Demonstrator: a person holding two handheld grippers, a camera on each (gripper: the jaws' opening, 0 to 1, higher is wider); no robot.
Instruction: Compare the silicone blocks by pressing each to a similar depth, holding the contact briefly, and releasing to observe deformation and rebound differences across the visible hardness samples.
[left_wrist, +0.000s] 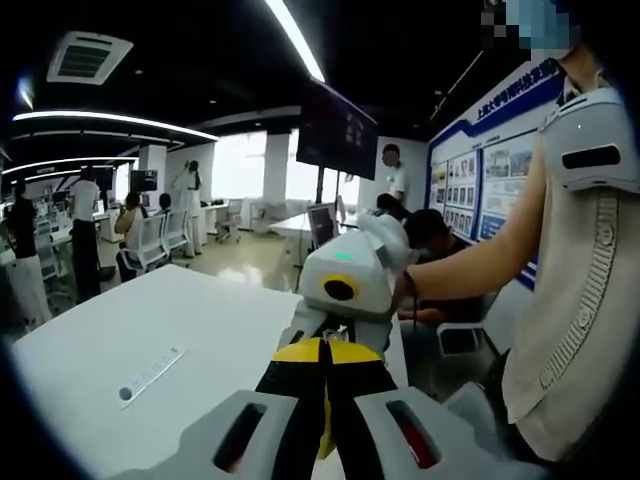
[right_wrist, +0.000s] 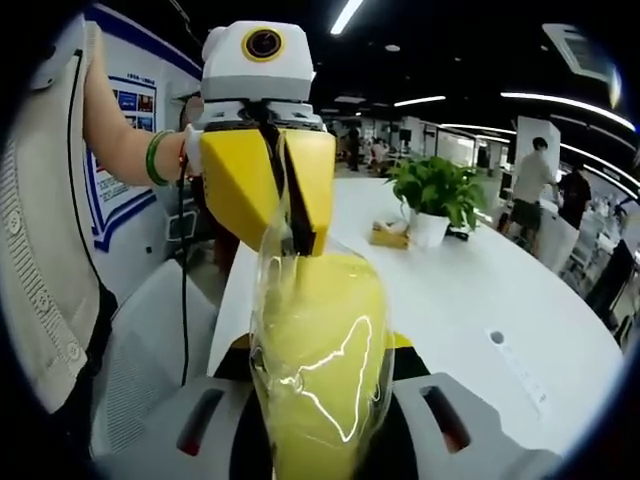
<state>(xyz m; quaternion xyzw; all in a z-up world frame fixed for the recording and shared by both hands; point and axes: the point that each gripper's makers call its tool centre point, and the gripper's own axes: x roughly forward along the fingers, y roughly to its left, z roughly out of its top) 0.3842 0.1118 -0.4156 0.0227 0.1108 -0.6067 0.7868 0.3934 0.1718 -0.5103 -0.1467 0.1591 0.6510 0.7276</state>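
While both tools (right_wrist: 300, 240) pinch it, the bagged yellow block (right_wrist: 325, 370) hangs over the table's edge (right_wrist: 225, 300).

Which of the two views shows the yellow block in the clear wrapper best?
The right gripper view: the yellow block fills its centre, the clear wrapper pinched by the left gripper. In the left gripper view only a yellow sliver shows between that gripper's shut jaws.

The bench (right_wrist: 470, 290) is white with a smooth top. On it stand a potted green plant (right_wrist: 437, 200) in a white pot and a small tan box (right_wrist: 390, 234) just beside it. A flat grey strip (left_wrist: 150, 376) lies on the surface.
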